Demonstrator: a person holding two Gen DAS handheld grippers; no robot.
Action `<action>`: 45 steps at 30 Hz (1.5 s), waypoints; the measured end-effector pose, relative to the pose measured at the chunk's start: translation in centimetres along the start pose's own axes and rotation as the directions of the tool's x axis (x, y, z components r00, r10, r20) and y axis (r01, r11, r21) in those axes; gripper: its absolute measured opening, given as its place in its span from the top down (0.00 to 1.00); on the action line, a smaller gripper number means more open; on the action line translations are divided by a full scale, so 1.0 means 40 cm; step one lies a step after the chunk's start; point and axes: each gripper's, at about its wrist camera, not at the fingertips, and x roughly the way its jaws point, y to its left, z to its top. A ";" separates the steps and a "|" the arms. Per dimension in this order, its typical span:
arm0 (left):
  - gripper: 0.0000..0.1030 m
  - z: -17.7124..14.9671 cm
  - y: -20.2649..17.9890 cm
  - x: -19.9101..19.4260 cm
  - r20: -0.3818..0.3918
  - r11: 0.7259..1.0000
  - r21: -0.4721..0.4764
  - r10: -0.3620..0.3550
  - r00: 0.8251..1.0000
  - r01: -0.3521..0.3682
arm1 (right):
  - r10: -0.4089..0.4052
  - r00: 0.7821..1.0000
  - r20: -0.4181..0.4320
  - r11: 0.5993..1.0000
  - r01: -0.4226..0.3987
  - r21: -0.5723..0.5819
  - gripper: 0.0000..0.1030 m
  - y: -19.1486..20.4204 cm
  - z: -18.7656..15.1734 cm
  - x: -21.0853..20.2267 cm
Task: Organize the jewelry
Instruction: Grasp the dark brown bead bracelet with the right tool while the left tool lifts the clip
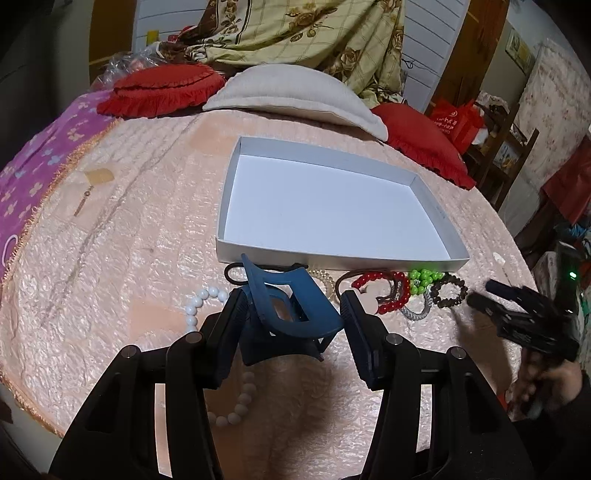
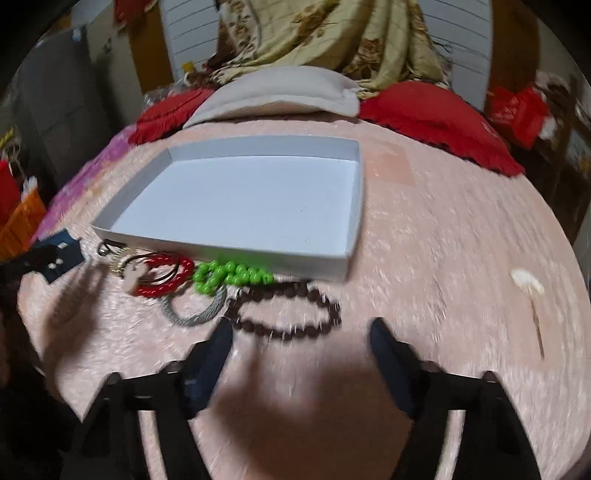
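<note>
My left hand-held gripper (image 1: 291, 314) is clamped on a blue hair claw clip (image 1: 291, 310), held just near of the white box (image 1: 436, 218) on the bed (image 1: 110, 277). Only the left view catches the white bead bracelet (image 1: 207, 299) under it. The right view is blurry, but there my right hand-held gripper (image 2: 301, 332) hangs with its fingers apart, nothing between them, just near of the dark bead bracelet (image 2: 291, 314). Green beads (image 2: 229, 277) and red beads (image 2: 166, 280) lie against the box's near wall. The surface is a pink quilted bedspread, with red cushions (image 1: 162, 88) and a floral blanket (image 1: 303, 33) at the far end.
</note>
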 end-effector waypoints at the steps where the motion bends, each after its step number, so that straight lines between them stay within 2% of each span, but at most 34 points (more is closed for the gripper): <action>1: 0.50 0.001 0.001 -0.001 -0.001 1.000 -0.003 -0.004 1.000 0.004 | -0.007 1.000 0.011 1.000 0.007 -0.008 0.47 0.000 0.010 0.011; 3: 0.50 0.002 0.001 -0.003 -0.001 1.000 -0.008 -0.010 1.000 0.010 | -0.028 0.999 0.018 1.000 0.028 -0.003 0.51 -0.005 0.021 0.030; 5: 0.50 0.002 0.003 -0.004 -0.003 1.000 -0.012 -0.016 1.000 0.016 | -0.021 1.000 -0.009 1.000 0.021 0.015 0.58 -0.014 0.026 0.051; 10: 0.50 0.002 0.008 -0.007 -0.004 0.999 -0.025 -0.023 1.000 0.023 | -0.039 0.996 -0.081 0.999 0.041 0.019 0.64 -0.031 0.017 0.090; 17: 0.50 0.000 0.001 -0.001 -0.007 1.000 -0.015 -0.013 1.000 0.013 | -0.051 0.997 -0.059 0.998 0.050 -0.023 0.66 -0.033 0.019 0.099; 21: 0.50 -0.001 -0.002 0.005 -0.010 1.000 -0.017 -0.003 1.000 0.003 | -0.039 0.997 -0.070 0.997 0.034 -0.070 0.92 -0.014 0.011 0.089; 26: 0.50 0.000 -0.005 0.006 -0.009 1.000 -0.021 -0.003 1.000 0.002 | -0.044 0.994 -0.098 0.999 0.041 -0.036 0.92 -0.021 -0.003 0.064; 31: 0.50 0.000 -0.004 0.010 -0.009 1.000 -0.030 0.003 1.000 -0.003 | 0.010 1.000 -0.025 1.000 -0.010 -0.009 0.92 -0.011 -0.014 -0.020; 36: 0.50 -0.002 -0.014 0.014 -0.012 1.000 -0.018 0.008 1.000 -0.009 | 0.082 0.995 0.054 0.996 -0.081 -0.026 0.92 0.040 -0.019 -0.092; 45: 0.50 -0.006 -0.026 0.023 -0.013 1.000 -0.011 0.027 1.000 -0.027 | 0.150 0.983 0.107 0.988 -0.145 -0.053 0.92 0.116 -0.015 -0.147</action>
